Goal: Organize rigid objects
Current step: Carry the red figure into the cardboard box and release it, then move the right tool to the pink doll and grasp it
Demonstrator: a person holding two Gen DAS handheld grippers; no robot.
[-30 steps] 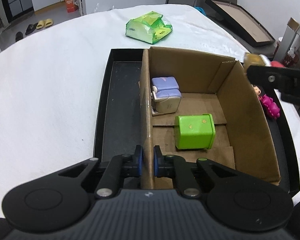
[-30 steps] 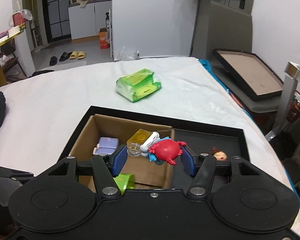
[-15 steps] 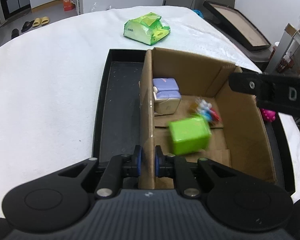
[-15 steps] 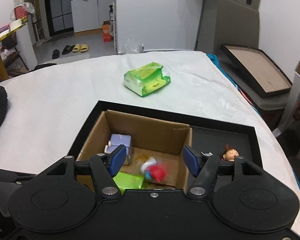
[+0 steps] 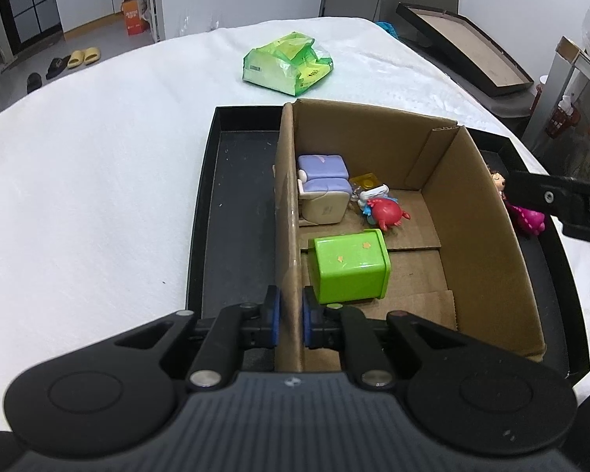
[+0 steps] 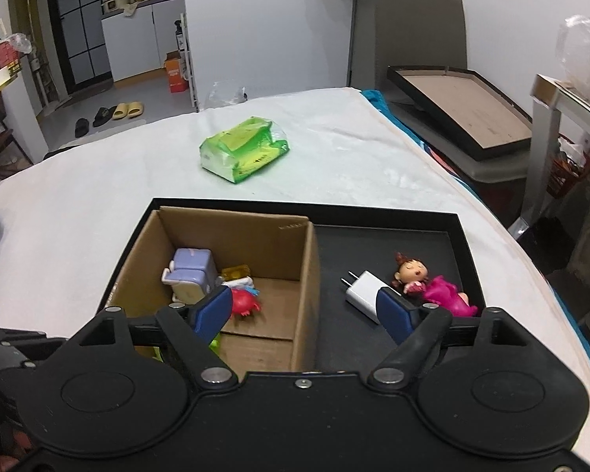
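Red crab toy (image 5: 385,212) just dropped into cardboard box (image 5: 480,212), ahead of left gripper (image 5: 291,316), fingers clamped on box wall. Right gripper (image 6: 305,310) now spread, empty. White charger (image 6: 364,293), doll (image 6: 424,283) between/ahead its fingers, likely next.

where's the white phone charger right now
In the right wrist view, the white charger lies flat on the black tray, just right of the cardboard box and left of the pink doll.
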